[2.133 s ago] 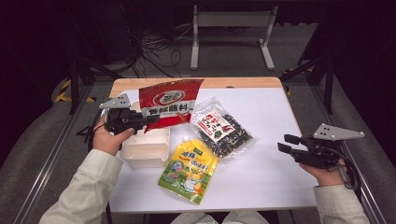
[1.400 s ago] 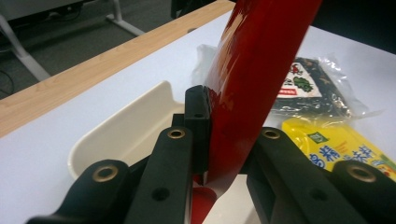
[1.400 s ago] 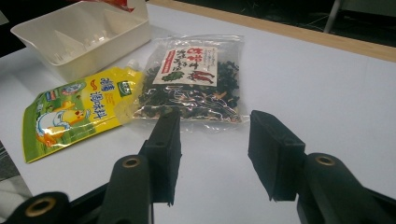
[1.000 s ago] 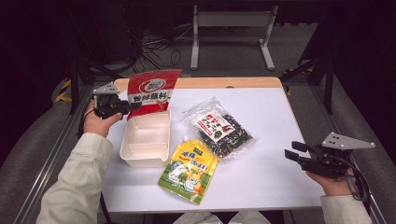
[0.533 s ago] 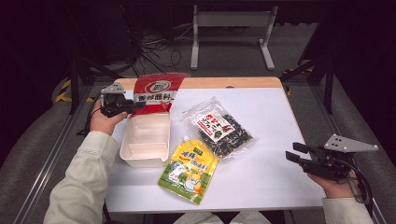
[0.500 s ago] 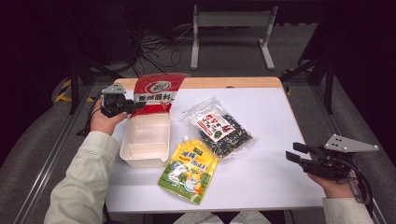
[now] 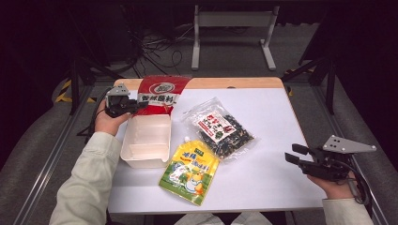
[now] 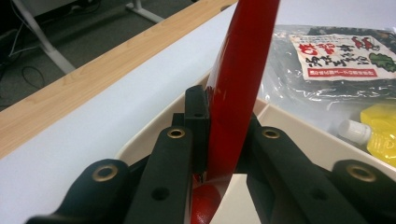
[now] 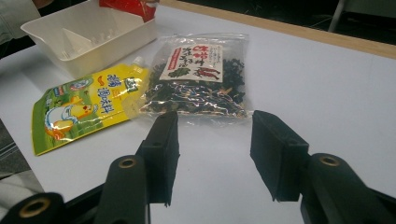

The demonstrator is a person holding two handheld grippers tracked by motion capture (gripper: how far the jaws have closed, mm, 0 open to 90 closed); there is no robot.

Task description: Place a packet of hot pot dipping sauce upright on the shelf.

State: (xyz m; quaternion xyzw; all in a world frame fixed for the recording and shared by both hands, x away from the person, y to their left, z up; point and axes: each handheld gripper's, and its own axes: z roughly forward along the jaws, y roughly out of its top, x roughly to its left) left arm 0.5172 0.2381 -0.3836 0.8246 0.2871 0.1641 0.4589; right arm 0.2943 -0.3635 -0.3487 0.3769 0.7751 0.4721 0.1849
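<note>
My left gripper [image 7: 135, 105] is shut on the edge of a red snack bag [image 7: 159, 93] and holds it upright over the far end of the white plastic container [image 7: 141, 157]. In the left gripper view the jaws pinch the red bag [image 8: 236, 79] above the container's rim [image 8: 149, 135]. My right gripper [image 7: 291, 153] hovers open near the table's front right, with nothing between its jaws. Its own view looks past the open right gripper [image 9: 212, 140] at a clear bag of dark seaweed [image 9: 196, 79] and a yellow spouted pouch [image 9: 79, 109].
The seaweed bag [image 7: 220, 129] lies mid-table and the yellow pouch [image 7: 190, 168] in front of it, next to the container. A wooden strip [image 7: 234, 83] edges the far side of the white table. Dark floor, cables and a metal stand lie beyond.
The left gripper took the red bag from flat on the table and raised it upright, shifting back and left off the container. The right gripper drifted slightly right and nearer the front edge.
</note>
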